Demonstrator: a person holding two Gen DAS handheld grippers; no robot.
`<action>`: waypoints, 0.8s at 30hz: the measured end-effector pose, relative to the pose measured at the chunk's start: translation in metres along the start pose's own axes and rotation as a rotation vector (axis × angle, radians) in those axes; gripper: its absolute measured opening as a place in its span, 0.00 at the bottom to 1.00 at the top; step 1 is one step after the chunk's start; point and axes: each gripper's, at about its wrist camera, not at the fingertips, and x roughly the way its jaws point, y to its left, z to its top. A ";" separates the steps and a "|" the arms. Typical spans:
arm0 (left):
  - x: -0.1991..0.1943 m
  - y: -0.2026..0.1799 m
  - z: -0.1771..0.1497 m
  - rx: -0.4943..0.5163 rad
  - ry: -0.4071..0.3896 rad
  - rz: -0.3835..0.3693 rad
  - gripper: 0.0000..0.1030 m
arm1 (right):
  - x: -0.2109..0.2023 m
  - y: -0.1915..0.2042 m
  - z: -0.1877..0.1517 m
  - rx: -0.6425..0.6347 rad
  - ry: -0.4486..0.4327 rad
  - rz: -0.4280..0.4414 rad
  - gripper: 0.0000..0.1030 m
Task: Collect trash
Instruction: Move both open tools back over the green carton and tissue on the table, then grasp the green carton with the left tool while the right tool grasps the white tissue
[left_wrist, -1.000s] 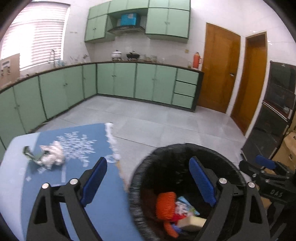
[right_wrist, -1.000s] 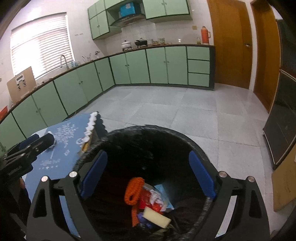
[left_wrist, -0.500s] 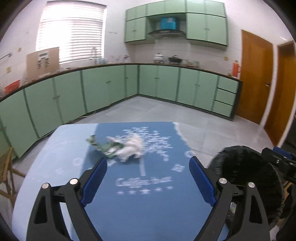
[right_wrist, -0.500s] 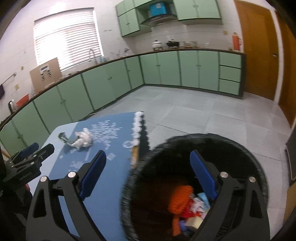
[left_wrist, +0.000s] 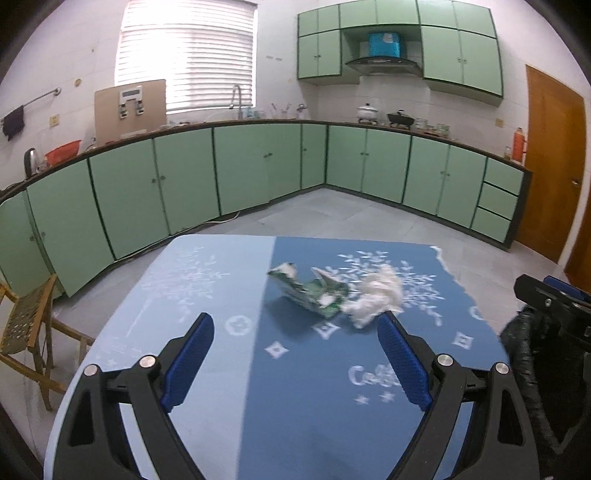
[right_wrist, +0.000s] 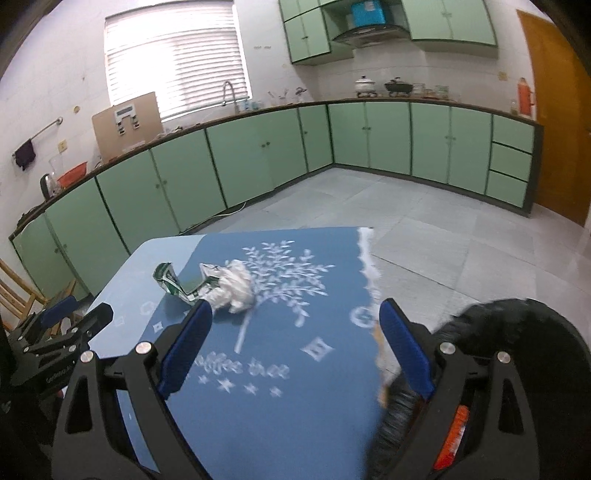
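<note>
Trash left is a crumpled green wrapper (left_wrist: 308, 291) touching a white tissue wad (left_wrist: 375, 295) mid-table, now ahead since I swung both empty, spread grippers, left (left_wrist: 295, 360) and right (right_wrist: 295, 347), off the bin (right_wrist: 517, 347) at right.

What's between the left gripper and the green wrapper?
Only bare blue tablecloth, per the left wrist view. The left gripper is open, short of the green wrapper; the tissue wad sits beside it.

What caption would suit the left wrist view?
Open left gripper faces a green wrapper and white tissue on the blue tablecloth.
</note>
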 end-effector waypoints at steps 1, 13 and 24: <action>0.006 0.006 0.000 -0.004 0.004 0.009 0.86 | 0.008 0.006 0.001 -0.004 0.004 0.006 0.87; 0.054 0.040 -0.001 -0.053 0.035 0.056 0.86 | 0.107 0.050 0.008 -0.058 0.080 0.025 0.85; 0.079 0.048 -0.005 -0.061 0.058 0.063 0.85 | 0.160 0.060 0.002 -0.068 0.155 -0.004 0.76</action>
